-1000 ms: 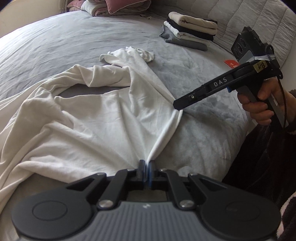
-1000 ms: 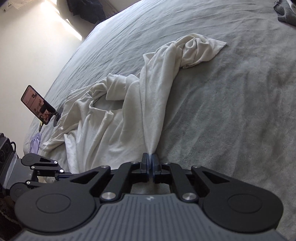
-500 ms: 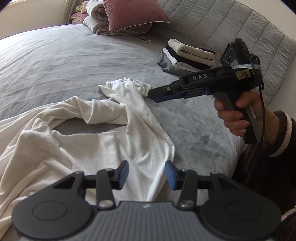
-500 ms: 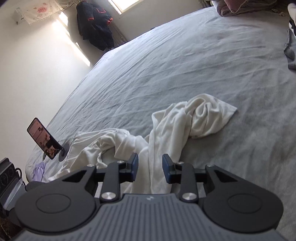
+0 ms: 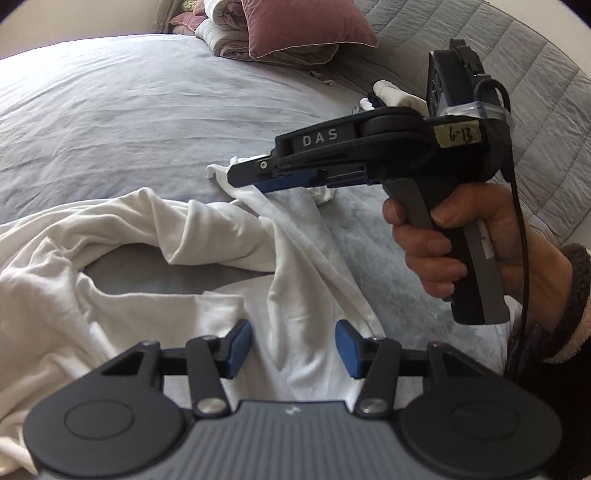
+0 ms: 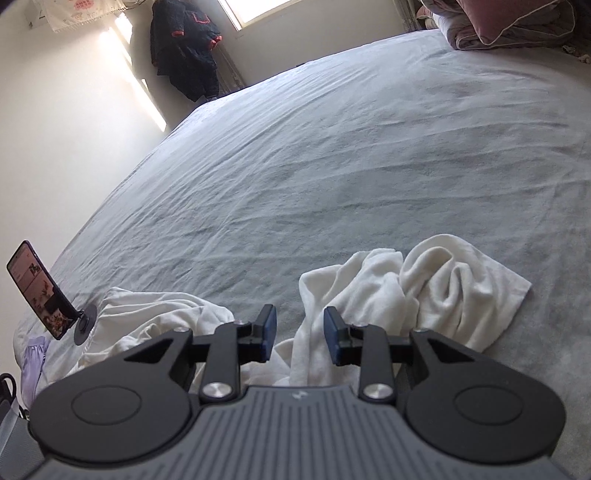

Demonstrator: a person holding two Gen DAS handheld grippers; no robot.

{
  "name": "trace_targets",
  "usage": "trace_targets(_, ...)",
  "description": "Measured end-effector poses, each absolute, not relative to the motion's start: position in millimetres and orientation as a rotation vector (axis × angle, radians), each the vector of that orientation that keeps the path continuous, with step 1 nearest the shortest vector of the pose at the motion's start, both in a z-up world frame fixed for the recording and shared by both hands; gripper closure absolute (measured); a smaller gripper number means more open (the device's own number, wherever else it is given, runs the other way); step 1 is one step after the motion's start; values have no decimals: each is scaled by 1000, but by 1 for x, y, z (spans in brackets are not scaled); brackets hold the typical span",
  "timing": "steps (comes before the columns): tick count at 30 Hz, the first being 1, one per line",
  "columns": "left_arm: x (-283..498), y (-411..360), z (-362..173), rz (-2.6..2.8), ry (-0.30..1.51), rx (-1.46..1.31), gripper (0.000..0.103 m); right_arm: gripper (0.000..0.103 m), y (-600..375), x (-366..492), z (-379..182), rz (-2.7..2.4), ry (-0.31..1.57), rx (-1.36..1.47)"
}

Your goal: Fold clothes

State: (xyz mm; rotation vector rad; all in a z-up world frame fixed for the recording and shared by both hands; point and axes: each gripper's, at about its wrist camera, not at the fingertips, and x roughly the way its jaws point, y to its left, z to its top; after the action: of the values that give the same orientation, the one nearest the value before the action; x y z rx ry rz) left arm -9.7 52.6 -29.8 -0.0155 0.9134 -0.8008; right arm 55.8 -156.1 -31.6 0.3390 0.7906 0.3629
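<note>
A white long-sleeved garment (image 5: pixel 122 266) lies crumpled on the grey bed (image 5: pixel 129 122). My left gripper (image 5: pixel 293 345) is open and empty just above its near edge. My right gripper (image 6: pixel 300 334) is open and empty above the bunched sleeve end (image 6: pixel 436 291). In the left wrist view the right gripper (image 5: pixel 251 177) is held in a hand, its fingers over the far sleeve.
Pillows and folded bedding (image 5: pixel 280 33) lie at the head of the bed. A stack of folded clothes (image 5: pixel 391 96) shows behind the right gripper. A phone on a stand (image 6: pixel 38 291) sits at the bed's left edge. A dark coat (image 6: pixel 184 48) hangs by the window.
Both grippers were shut on the garment's edge one second ago. Both have opened, let it go and lifted. The right gripper has moved out over the sleeve end.
</note>
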Motion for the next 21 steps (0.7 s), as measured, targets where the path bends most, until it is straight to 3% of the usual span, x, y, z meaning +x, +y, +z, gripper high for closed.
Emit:
trace_targets(1,-8,52,-30,-799,914,-17,51,71,-155,58,-35,358,794,334)
trace_targets(4,-5,51,-31,-796,913,-16,51,100,-155,60,-41,337,793,303)
trace_targets(21,-12,37,-22,-793,877,-26,53,101,-226,-5,6,184,690,286)
